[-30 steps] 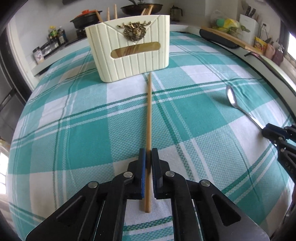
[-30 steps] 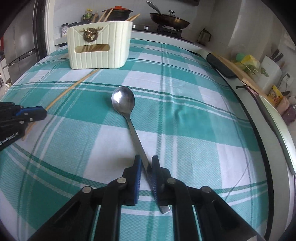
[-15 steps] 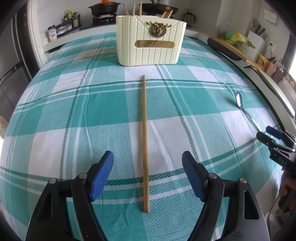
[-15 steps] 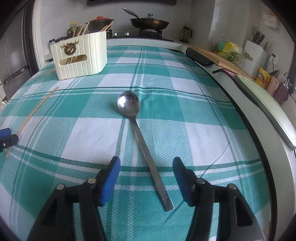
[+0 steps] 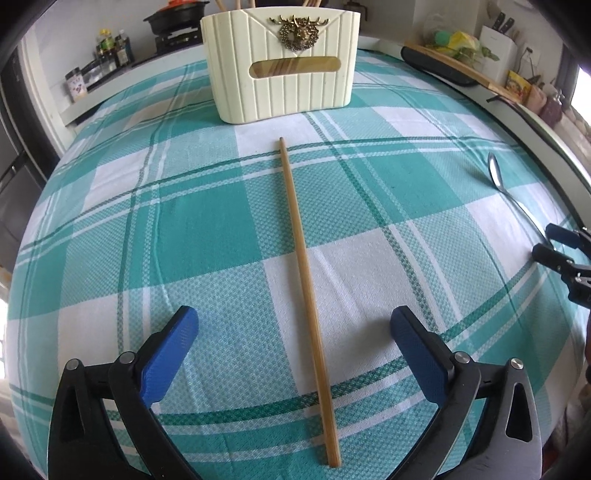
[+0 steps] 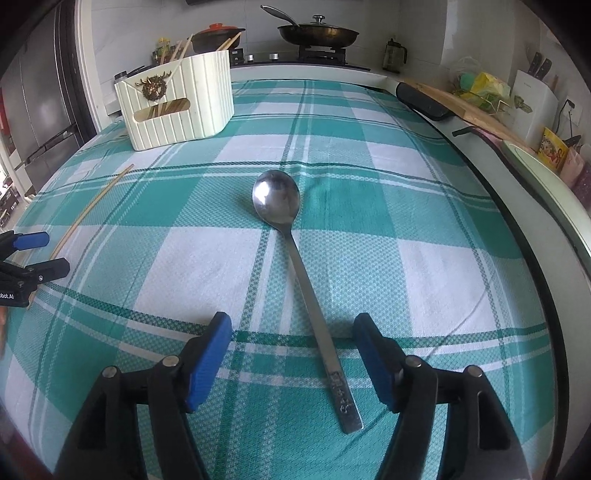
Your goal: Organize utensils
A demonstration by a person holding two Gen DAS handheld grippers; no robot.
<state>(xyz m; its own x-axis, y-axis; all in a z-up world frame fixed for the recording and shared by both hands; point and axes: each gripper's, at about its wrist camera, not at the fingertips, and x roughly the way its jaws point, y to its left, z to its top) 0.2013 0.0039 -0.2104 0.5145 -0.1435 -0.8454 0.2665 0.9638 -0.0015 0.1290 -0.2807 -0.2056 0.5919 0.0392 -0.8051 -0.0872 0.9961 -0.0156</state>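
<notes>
A wooden chopstick (image 5: pixel 306 266) lies on the checked tablecloth, pointing at the cream utensil holder (image 5: pixel 282 62). My left gripper (image 5: pixel 293 328) straddles its near part, jaws still opening, pads clear of the stick. A steel spoon (image 6: pixel 295 266) lies bowl-up on the cloth. My right gripper (image 6: pixel 291 332) sits over its handle, jaws opening wider, pads apart from the metal. The holder (image 6: pixel 177 99) has several chopsticks standing in it. Each gripper also shows at the edge of the other's view: the right gripper (image 5: pixel 554 243) and the left gripper (image 6: pixel 40 251).
The teal and white tablecloth (image 6: pixel 369 177) covers the table. Behind it a stove carries a frying pan (image 6: pixel 317 35) and a clay pot (image 6: pixel 218 35). A cutting board (image 6: pixel 454 99) and a knife block (image 6: pixel 532 96) stand along the counter on the right.
Both grippers went from shut on their utensils to wide apart. The chopstick and the spoon now lie free on the cloth. Both views shifted slightly.
</notes>
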